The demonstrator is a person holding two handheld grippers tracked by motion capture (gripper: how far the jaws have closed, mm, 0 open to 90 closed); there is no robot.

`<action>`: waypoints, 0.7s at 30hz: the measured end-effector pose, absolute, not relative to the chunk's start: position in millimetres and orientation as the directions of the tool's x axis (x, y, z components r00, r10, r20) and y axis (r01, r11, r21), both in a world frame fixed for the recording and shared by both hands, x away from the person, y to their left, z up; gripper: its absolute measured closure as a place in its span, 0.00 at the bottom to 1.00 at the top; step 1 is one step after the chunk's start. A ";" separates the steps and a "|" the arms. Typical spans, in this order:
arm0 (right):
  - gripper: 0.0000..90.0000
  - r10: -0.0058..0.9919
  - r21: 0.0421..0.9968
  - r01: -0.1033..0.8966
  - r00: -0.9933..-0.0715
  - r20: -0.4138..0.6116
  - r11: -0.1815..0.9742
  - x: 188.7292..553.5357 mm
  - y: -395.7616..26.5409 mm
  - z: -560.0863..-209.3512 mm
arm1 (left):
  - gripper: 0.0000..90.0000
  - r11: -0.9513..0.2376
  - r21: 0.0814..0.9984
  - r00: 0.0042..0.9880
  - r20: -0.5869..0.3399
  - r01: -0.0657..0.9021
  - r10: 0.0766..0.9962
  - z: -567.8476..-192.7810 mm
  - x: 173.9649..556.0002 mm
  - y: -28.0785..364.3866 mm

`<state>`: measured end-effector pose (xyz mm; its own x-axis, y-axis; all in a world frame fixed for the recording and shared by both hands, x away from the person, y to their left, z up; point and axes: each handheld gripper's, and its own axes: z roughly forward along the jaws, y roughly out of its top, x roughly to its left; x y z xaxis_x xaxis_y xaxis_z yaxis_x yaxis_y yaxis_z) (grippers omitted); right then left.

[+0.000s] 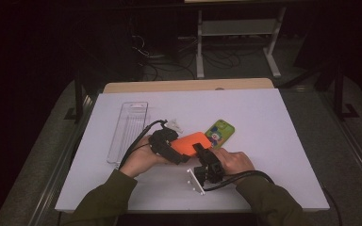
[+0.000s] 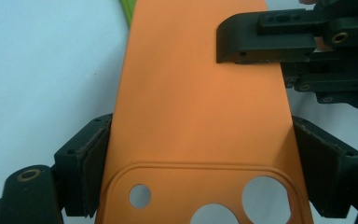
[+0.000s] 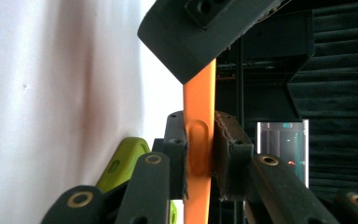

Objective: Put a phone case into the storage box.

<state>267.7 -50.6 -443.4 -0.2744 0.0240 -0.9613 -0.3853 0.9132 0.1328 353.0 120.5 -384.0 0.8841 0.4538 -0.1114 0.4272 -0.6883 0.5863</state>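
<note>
An orange phone case (image 1: 191,141) is held over the middle of the white table (image 1: 273,141) by both grippers. My left gripper (image 1: 175,147) is shut on it, with the pads on the two long side edges near the camera cutouts (image 2: 200,135). My right gripper (image 1: 201,151) clamps one long edge, one pad on each flat face (image 3: 199,154). In the left gripper view the orange case (image 2: 196,107) runs away from the camera, and one finger (image 2: 261,42) of the right gripper lies on its top face. In the right gripper view the case (image 3: 198,93) stands edge-on.
A green phone (image 1: 220,132) with a cartoon picture lies flat just beyond the case; its side (image 3: 121,161) shows behind my right jaws. A long clear plastic tray (image 1: 128,132) lies at the left. A small clear piece (image 1: 174,125) sits behind the left hand.
</note>
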 end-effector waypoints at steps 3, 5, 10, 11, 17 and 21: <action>0.86 0.022 0.124 -0.383 -0.261 -0.965 0.915 267.2 -49.8 -443.7 | 0.17 -0.685 0.587 0.884 -0.126 0.432 0.450 -384.1 354.7 121.8; 0.88 0.024 0.121 -0.381 -0.250 -0.968 0.917 266.8 -49.6 -443.6 | 0.17 -0.651 0.604 0.869 -0.157 0.460 0.468 -384.9 353.5 120.8; 0.89 0.031 0.121 -0.380 -0.235 -0.972 0.917 266.0 -49.4 -443.4 | 0.16 -0.645 0.620 0.876 -0.156 0.447 0.456 -385.2 353.4 121.7; 0.90 0.032 0.119 -0.381 -0.229 -0.973 0.917 265.6 -49.4 -443.2 | 0.16 -0.655 0.620 0.882 -0.139 0.432 0.450 -383.9 352.5 122.6; 0.90 0.029 0.122 -0.372 -0.246 -0.969 0.920 265.5 -50.3 -441.4 | 0.08 -0.630 0.647 0.883 -0.155 0.430 0.444 -378.6 352.2 126.5; 0.90 0.038 0.131 -0.366 -0.252 -0.967 0.921 265.8 -50.8 -441.7 | 0.02 -0.621 0.661 0.889 -0.168 0.422 0.425 -373.6 351.6 129.9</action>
<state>265.8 -50.8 -441.7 -0.2525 0.0375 -0.9669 -0.3656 0.9215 0.1312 351.6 129.9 -373.6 0.8893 0.4253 -0.1682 0.4218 -0.6207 0.6609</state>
